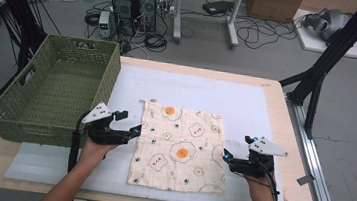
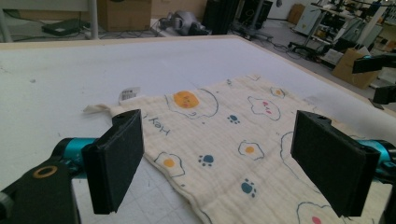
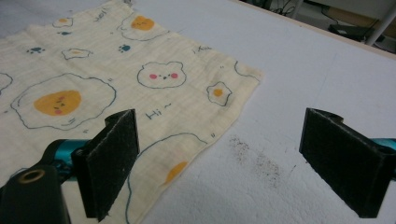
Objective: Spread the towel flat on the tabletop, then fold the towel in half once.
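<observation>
Basket (image 1: 52, 87): green wicker, far left of the worktop (image 1: 271, 105), nothing visible inside.
Left gripper (image 1: 131, 125): jaws spread wide at the cloth's left edge.
Cloth (image 1: 179, 148): flat, centre.
Right gripper (image 1: 228, 158): jaws wide apart, right edge.

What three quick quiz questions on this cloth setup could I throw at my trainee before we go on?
1. True or false: the left gripper is shut on the cloth.
2. Which edge of the cloth does the right gripper sit at, seen from the person's side: A) far edge, B) right edge, C) left edge?
3. What stands on the table to the left of the cloth?

Key:
1. False. Its jaws stand wide apart over the cloth's left edge and hold nothing.
2. B. Its jaws are open too, straddling that edge.
3. A green woven basket, with nothing visible inside it.
</observation>
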A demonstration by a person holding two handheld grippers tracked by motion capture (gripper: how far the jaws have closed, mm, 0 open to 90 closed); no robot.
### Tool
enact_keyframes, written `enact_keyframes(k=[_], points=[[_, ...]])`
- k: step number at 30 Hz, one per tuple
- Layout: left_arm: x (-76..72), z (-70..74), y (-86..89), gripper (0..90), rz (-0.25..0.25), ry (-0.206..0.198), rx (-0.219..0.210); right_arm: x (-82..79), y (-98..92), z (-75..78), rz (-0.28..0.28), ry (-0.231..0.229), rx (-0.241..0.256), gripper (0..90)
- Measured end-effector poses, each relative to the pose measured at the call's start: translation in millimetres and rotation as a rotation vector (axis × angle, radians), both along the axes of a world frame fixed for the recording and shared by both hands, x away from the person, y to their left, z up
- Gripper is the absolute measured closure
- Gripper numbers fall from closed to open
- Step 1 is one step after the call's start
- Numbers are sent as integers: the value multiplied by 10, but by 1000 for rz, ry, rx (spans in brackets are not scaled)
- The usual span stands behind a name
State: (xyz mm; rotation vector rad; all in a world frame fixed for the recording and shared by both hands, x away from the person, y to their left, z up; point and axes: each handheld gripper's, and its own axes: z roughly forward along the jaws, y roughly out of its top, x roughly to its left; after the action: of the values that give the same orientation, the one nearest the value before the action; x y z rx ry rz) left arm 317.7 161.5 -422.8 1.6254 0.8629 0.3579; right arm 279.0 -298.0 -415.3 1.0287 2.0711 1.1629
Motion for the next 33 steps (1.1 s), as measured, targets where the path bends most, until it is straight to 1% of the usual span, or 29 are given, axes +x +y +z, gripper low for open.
enact_keyframes(k=[2,6,9,13,16,19,24,26,28,30,32,33], points=[[9,-6,4,177,7,3,4,-6,-10,8,-1,-4,9,114],[14,-11,9,177,13,14,12,-8,-22,-8,-12,6,9,114],[23,-15,14,177,18,16,7,6,-24,-13,-13,5,8,114],[32,-25,22,177,22,32,17,-3,-31,-20,-17,11,11,114],[28,-15,16,178,17,25,11,2,-45,-24,-21,5,10,114],[29,-10,16,178,15,33,12,1,-48,-25,-23,13,10,114],[50,-5,5,178,16,34,26,-3,-58,-40,-21,24,18,114],[84,3,-5,182,15,40,41,1,-61,-36,-24,24,29,114],[118,18,-20,188,15,44,40,1,-61,-29,-19,26,35,114],[171,51,-38,205,9,52,54,4,-69,-35,-17,25,37,114],[219,88,-51,208,8,53,58,9,-74,-40,-18,30,37,114],[251,113,-59,208,11,52,54,10,-75,-40,-18,31,37,114]])
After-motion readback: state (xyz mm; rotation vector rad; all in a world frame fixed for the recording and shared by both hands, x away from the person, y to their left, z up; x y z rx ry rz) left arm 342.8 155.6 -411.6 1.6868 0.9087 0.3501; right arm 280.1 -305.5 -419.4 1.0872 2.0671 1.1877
